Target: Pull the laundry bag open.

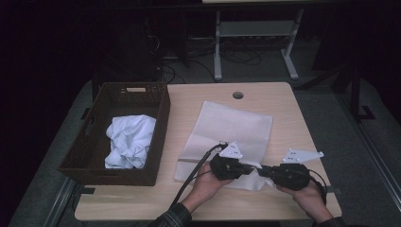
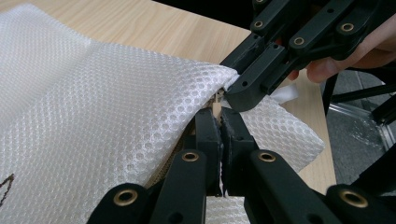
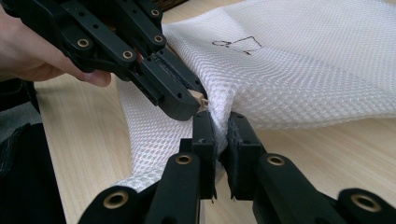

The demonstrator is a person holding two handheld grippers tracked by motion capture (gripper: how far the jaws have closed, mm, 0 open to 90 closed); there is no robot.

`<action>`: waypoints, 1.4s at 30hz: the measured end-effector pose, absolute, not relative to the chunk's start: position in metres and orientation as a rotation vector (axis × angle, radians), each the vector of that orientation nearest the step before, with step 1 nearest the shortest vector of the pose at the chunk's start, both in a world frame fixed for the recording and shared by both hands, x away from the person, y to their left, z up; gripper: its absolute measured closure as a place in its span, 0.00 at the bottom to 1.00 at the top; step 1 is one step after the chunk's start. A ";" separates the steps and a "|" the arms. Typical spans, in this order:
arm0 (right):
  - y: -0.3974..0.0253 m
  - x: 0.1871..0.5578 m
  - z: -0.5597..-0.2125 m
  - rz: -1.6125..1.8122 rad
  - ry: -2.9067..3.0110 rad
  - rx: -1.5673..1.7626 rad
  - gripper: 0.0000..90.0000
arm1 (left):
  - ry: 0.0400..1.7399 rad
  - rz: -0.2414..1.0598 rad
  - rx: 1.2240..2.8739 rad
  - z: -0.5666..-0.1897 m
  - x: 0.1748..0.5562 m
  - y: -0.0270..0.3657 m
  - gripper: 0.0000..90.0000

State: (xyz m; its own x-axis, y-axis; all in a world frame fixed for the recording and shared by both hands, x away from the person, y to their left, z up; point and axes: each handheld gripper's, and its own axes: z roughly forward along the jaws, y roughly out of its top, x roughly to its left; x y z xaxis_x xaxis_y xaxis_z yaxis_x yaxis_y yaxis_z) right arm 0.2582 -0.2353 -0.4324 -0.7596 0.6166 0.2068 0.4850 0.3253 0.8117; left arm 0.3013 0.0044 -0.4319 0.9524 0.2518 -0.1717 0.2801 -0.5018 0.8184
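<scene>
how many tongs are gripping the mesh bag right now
2: the left tongs and right tongs both pinch the white mesh bag at its near edge, tips almost meeting.

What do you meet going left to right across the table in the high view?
Brown wicker basket holding a crumpled white cloth → white mesh bag lying flat → left claw → right claw, both at the bag's near edge.

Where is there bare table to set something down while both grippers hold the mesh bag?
Free wood: the strip between the wicker basket and the mesh bag, the far edge around the cable hole, and the right margin beside the bag. Crowded: the near edge, where the left gripper and right gripper pinch the bag.
</scene>
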 end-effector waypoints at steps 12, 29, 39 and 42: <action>-0.244 0.258 -0.433 1.433 2.422 1.040 0.92 | 0.413 -0.060 2.134 -0.429 0.308 0.015 0.97; -0.246 0.250 -0.432 1.413 2.445 1.041 0.91 | 0.370 -0.090 2.155 -0.431 0.308 0.014 0.97; -0.245 0.251 -0.434 1.408 2.451 1.030 0.92 | 0.374 -0.105 2.166 -0.433 0.310 0.016 0.97; -0.244 0.251 -0.435 1.402 2.452 1.031 0.92 | 0.378 -0.110 2.168 -0.434 0.310 0.015 0.97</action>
